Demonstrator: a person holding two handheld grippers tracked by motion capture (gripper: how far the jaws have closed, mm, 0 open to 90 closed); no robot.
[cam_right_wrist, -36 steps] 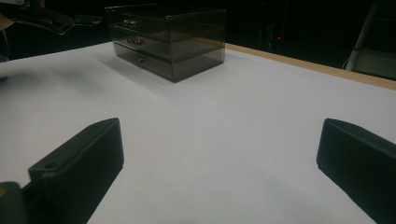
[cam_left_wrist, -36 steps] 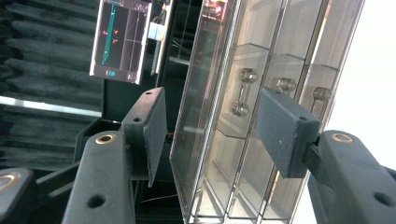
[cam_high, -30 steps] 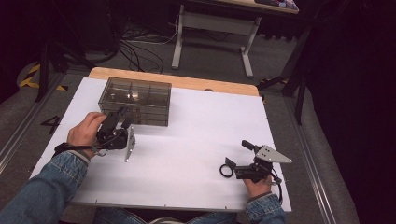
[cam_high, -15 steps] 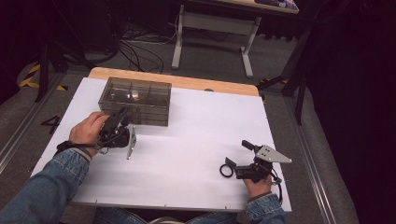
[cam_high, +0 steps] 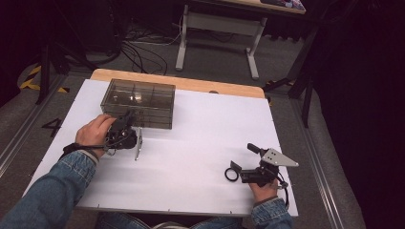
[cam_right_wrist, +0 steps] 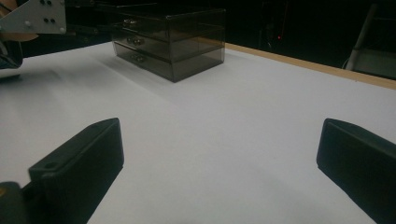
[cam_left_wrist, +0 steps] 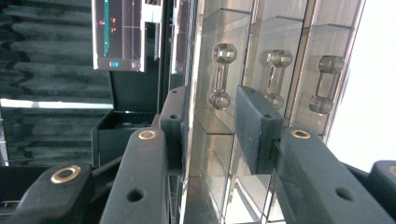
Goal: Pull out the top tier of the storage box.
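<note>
From above, the smoky transparent plastic drawer box stands toward the far left of the white tabletop, and the person's left hand brings the left hand-held gripper right up against the box's front face. The right hand-held gripper rests on the tabletop at the near right, well apart from the box, gripped by the right hand. Along the left hand-held gripper, the view is turned on its side: three clear dumbbell-shaped drawer handles line the box front, and the first clear handle lies between the two black pads; the jaws have just been closing, yet a gap is left on both sides and they are not pinching it. Along the right hand-held gripper, the jaws are spread wide over bare white tabletop, with the drawer box farther off.
</note>
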